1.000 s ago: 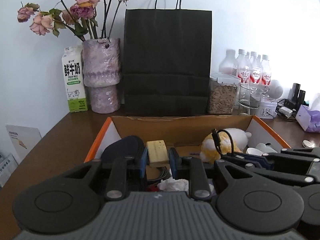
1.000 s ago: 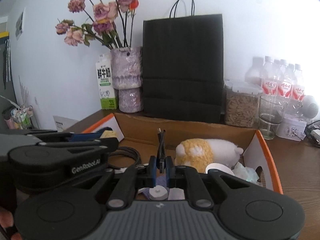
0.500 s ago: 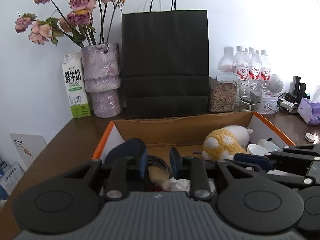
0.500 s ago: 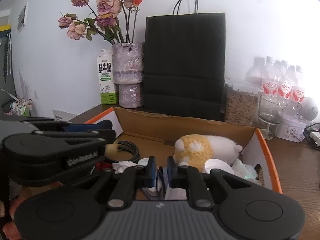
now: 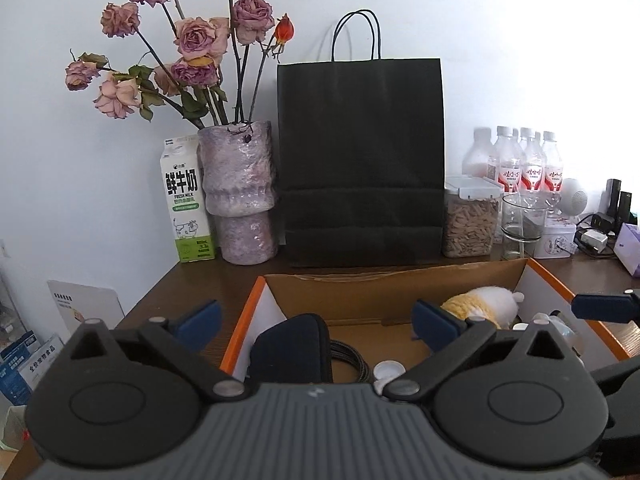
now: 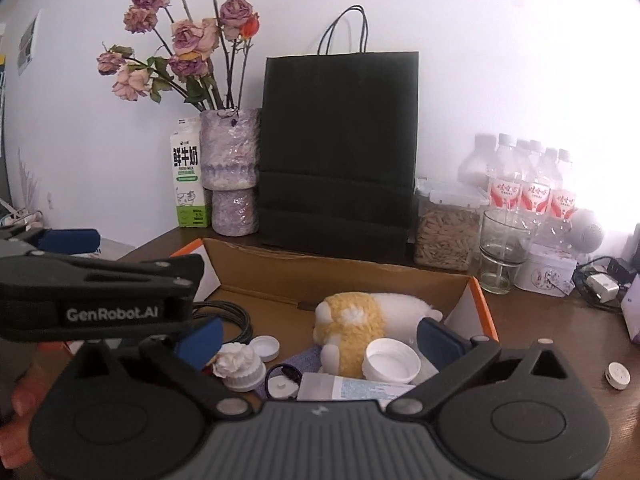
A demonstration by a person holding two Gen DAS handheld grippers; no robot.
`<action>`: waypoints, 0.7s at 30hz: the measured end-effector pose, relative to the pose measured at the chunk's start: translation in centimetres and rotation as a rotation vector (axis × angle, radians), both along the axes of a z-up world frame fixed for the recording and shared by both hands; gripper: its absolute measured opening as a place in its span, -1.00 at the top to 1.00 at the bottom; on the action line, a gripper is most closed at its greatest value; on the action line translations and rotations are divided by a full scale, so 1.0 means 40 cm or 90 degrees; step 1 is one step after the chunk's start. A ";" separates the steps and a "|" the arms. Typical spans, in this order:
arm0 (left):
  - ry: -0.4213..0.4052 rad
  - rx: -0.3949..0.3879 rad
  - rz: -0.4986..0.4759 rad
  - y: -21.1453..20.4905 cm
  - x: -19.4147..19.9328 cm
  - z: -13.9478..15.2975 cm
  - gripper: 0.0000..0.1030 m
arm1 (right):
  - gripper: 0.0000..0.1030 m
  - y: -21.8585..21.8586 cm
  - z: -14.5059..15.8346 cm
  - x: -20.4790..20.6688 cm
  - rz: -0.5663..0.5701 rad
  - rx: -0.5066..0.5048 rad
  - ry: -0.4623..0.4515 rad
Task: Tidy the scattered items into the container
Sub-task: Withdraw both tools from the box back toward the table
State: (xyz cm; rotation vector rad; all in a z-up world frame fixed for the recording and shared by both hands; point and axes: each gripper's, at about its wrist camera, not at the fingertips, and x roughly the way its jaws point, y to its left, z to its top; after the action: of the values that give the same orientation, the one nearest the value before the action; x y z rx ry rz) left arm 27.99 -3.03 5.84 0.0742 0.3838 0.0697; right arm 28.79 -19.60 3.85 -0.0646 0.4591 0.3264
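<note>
White wall rises behind the brown desk, and on the desk stands the cardboard box with orange edges, its far wall just in front of a black paper bag. Inside the box lie a yellow-and-white plush toy toward the right wall, a white lid touching it on the near side, a dark pouch in the left corner, a coiled black cable and a white ruffled cap. My left gripper hangs over the box's left edge, its jaws opening wide, with nothing pressed between its pads. My right gripper is above the box's near side, also opening wide and empty. At the desk's back edge stand a vase of dried roses and a milk carton left of the bag, and a grain jar, a glass and bottles to its right. One small white disc lies on the desk outside the box, to its right.
</note>
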 end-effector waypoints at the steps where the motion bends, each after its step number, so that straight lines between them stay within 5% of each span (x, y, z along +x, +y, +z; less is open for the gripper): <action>1: 0.000 0.002 0.001 0.000 0.000 0.001 -1.00 | -1.00 -0.001 0.000 0.001 -0.003 0.000 0.001; 21: -0.003 -0.027 0.010 0.038 -0.090 0.042 -1.00 | -1.00 -0.060 0.043 -0.079 -0.029 -0.001 -0.019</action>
State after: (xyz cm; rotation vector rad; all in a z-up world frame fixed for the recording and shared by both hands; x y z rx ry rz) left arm 24.38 -1.52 7.50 0.0301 0.3808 0.0768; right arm 25.64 -21.99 5.56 -0.0597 0.4307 0.2805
